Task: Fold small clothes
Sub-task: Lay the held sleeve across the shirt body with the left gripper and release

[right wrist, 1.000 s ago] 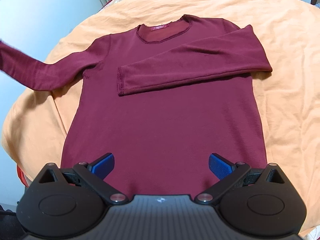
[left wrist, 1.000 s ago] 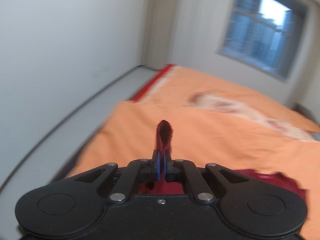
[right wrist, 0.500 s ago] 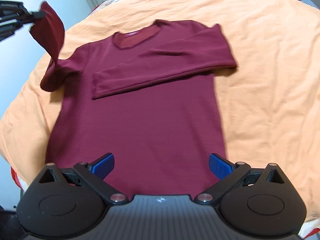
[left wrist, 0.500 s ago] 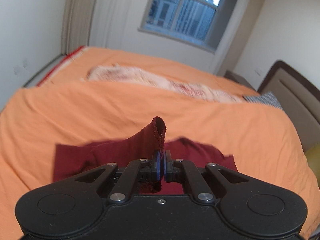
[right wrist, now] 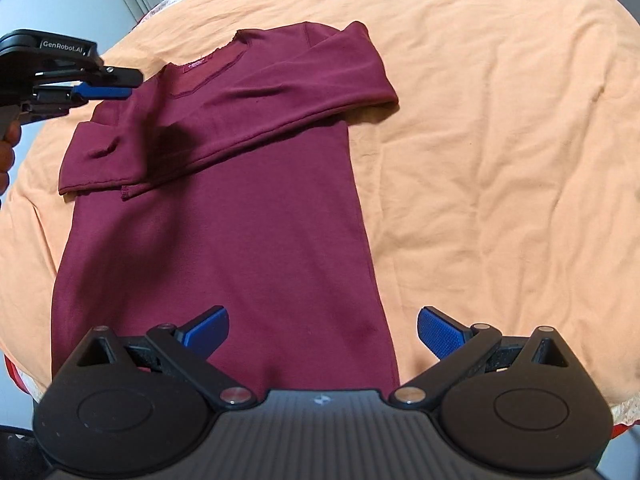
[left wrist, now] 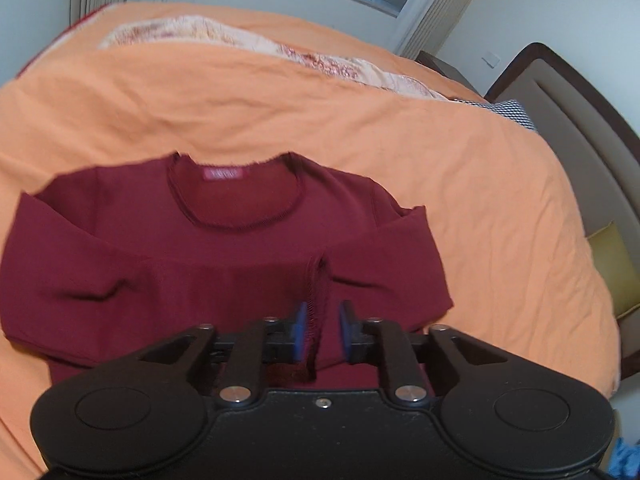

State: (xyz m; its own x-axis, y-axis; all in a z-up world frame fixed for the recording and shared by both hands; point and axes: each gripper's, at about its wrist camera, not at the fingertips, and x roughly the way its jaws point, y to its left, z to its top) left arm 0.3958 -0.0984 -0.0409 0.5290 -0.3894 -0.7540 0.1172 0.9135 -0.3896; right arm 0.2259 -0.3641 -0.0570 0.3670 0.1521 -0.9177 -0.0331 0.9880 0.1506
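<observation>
Dark red knit fabric fills the middle of both views: a maroon long-sleeved top [right wrist: 224, 184] lies flat on the orange bed cover [right wrist: 500, 128], neck away from the right camera and hem near it. Both sleeves are folded across the chest, one over the other, and a small pink label [left wrist: 223, 173] shows inside the neckline. The left gripper [left wrist: 322, 330] hangs above the sleeve cuff [left wrist: 316, 292] with its blue pads a little apart; the frayed cuff edge stands between them, but I cannot tell if it touches them. The right gripper [right wrist: 322, 332] is wide open over the hem and holds nothing. A padded headboard [left wrist: 576, 120] stands at the right side of the bed
</observation>
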